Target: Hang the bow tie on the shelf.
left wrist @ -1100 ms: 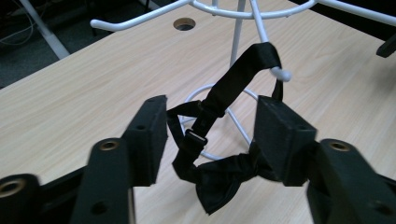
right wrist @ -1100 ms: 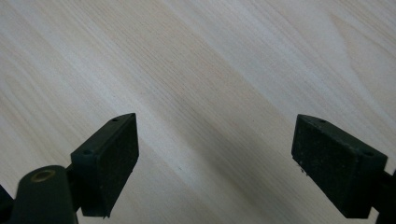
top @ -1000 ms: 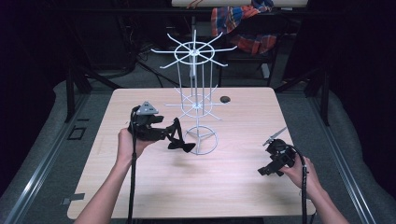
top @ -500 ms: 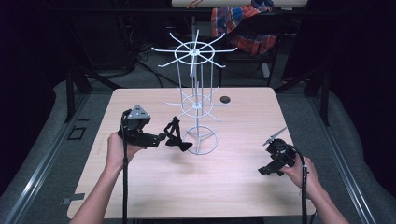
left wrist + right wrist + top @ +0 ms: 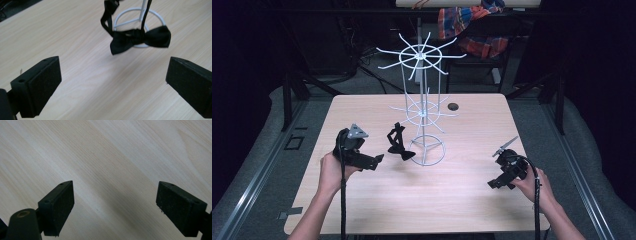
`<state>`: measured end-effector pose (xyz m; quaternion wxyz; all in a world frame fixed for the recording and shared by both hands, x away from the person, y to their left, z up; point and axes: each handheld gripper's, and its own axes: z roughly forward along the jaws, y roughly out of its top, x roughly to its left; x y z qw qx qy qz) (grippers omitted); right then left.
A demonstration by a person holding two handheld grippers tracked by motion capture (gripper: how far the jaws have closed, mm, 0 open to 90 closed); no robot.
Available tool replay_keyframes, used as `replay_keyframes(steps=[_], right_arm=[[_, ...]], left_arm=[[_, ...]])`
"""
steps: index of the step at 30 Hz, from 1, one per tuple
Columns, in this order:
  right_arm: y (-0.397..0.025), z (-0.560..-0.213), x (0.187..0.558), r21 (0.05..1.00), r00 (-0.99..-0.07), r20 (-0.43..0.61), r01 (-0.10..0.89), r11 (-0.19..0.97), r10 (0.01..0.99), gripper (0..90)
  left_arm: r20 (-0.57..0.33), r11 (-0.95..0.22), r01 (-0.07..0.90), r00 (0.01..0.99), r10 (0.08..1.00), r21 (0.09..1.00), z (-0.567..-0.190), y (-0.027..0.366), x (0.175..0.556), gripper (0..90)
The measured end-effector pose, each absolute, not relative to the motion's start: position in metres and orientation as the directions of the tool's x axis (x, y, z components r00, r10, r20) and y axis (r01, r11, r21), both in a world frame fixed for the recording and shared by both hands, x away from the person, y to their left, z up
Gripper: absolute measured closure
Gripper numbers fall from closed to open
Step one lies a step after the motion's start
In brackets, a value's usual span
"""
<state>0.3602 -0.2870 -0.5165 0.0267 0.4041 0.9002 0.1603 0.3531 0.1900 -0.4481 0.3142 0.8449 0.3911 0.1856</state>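
1. The right gripper [image 5: 496, 183] sits nearest, far off to the right of the wire stand [image 5: 422, 112]. Its jaws are wide apart and hold nothing. In the right gripper view there is bare table [image 5: 120, 157] under them. I think it has no job now, so it is best to keep it still there.

2. The left gripper [image 5: 373, 161] is to the left of the stand, close to the stand's round foot [image 5: 140, 25]. Its jaws are wide apart and hold nothing. They point at the bow tie [image 5: 140, 38].

3. The bow tie hangs by its black strap [image 5: 396, 135] from a low arm of the stand, on the stand's left side. The bow part is down by the foot. I cannot tell if it touches the table.

4. It looks like the job is hanging the bow tie on the stand, and it may be done. To do it well, move the left gripper slowly away from the stand. Keep both jaws off the strap, or the bow tie may slip off the arm.

5. Farther back, behind the stand, a small dark round thing [image 5: 453, 106] lies on the table. Leave it alone.
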Motion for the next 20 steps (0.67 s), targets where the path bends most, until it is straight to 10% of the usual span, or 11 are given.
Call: replay_keyframes(steps=[20], right_arm=[[-0.288, -0.517, 0.361, 0.303, -0.684, 0.058, 0.706, 0.640, 0.727, 14.7]], left_arm=[[0.095, -0.536, 0.674, 0.575, 0.813, 0.508, -0.493, 0.219, 0.335, 0.0]])
